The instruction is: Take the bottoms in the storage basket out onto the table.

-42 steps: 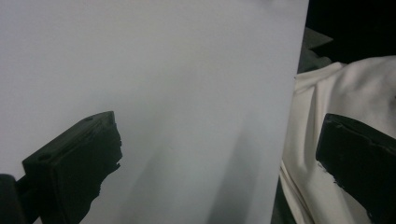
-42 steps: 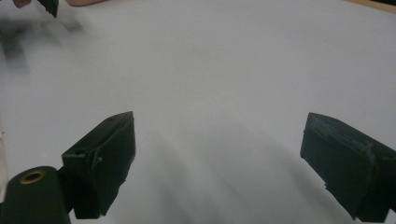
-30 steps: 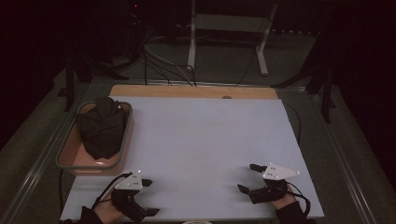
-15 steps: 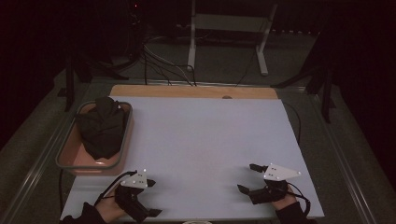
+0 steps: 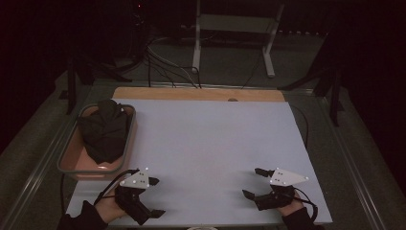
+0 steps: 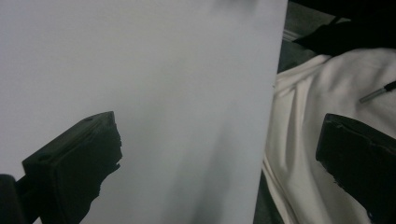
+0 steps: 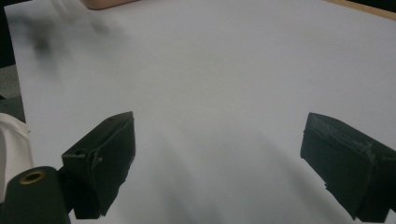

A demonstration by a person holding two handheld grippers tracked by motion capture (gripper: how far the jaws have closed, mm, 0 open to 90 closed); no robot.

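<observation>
A dark crumpled cloth [image 5: 103, 130] lies heaped in a pink tray [image 5: 72, 165] at the left edge of the white board [image 5: 210, 143]. My left gripper [image 5: 157, 196] is near the board's front left corner, open and empty, just right of the tray's near end. In the left gripper view its jaws [image 6: 219, 140] stand wide apart over the board's edge. My right gripper [image 5: 252, 182] is near the front right corner, open with nothing between its fingers. In the right gripper view its jaws [image 7: 219, 144] are spread above bare white board.
A wooden strip [image 5: 198, 93] runs along the board's far edge. Cables and a white stand [image 5: 230, 28] lie on the dark floor beyond. In the left gripper view a white garment [image 6: 322, 116] with a pen [image 6: 378, 92] on it lies past the board's edge.
The left gripper has shifted very slightly to the right. The right gripper, the tray and the cloth have stayed where they were.
</observation>
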